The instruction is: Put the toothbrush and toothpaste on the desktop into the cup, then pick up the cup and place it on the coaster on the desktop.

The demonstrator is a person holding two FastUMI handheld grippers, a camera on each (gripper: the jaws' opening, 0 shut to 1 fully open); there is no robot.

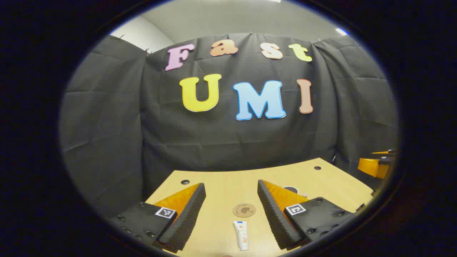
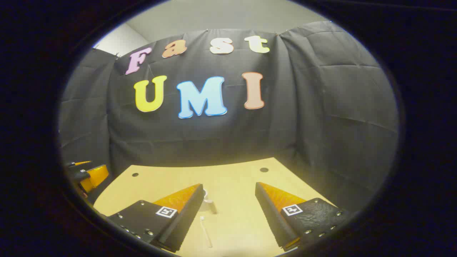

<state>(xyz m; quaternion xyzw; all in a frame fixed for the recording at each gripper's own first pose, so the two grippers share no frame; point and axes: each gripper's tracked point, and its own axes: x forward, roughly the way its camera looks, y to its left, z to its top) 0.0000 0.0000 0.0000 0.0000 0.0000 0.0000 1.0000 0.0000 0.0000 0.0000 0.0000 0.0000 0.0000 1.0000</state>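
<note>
Lying between spread left tongs [image 1: 231,200]: toothpaste [image 1: 241,235].

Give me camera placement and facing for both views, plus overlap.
Left gripper view: rides the left gripper, facing forward over the desk to the cloth wall; own open fingers at the bottom, toothpaste and coaster between them, right gripper at the right edge.
Right gripper view: rides the right gripper, same heading; own open fingers, toothbrush between them, cup partly behind one finger, left gripper at the left edge.
Shared: desk, wall, cup, each other's gripper.
</note>
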